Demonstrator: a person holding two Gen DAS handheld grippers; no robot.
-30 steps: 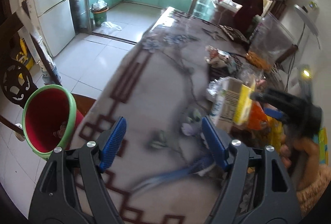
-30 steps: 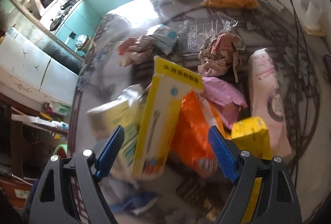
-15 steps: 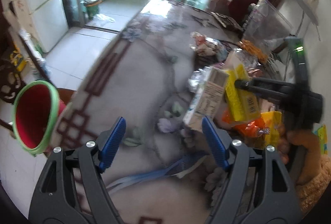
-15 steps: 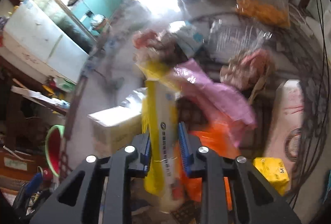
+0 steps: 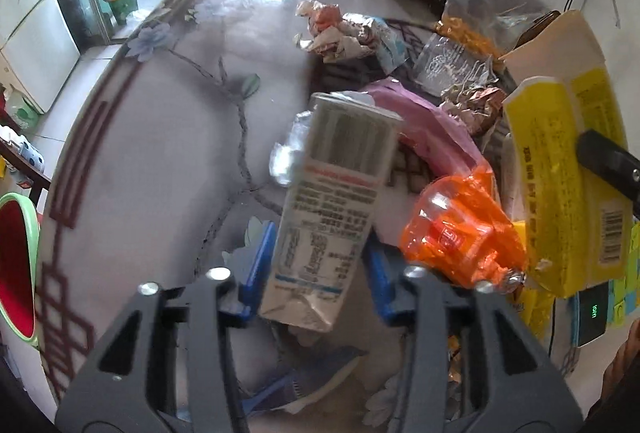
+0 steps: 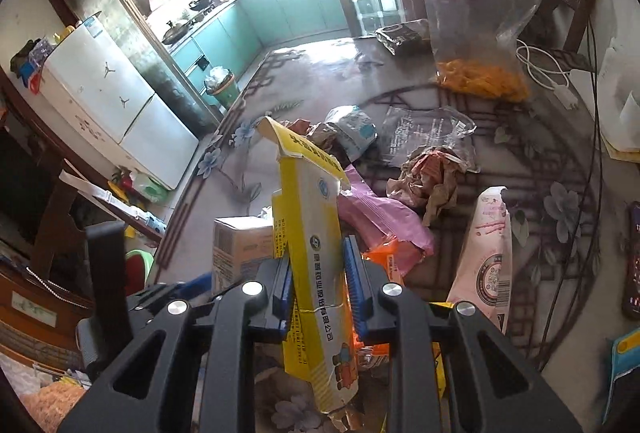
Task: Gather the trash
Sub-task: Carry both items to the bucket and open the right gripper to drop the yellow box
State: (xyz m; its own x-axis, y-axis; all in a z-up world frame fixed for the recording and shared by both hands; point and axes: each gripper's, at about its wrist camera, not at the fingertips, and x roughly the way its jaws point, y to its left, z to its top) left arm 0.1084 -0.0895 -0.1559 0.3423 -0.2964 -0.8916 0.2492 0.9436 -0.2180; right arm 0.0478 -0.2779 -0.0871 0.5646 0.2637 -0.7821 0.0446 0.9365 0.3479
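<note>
Glossy tablecloth (image 5: 152, 161), cardboard carton (image 5: 332, 201), shiny crinkled orange wrapper (image 5: 460, 233).

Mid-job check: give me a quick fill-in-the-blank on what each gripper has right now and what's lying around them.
1. The right gripper is shut on a flattened ____ box.
2. The left gripper has a ____ carton between its fingers.
3. Right of that carton lies a crumpled ____ wrapper.

Missing words: yellow; grey; orange

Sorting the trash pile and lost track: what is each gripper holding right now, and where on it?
Right gripper: yellow carton, pinched across its lower middle. Left gripper: pale printed carton, blue fingers closing on its lower end.
</note>
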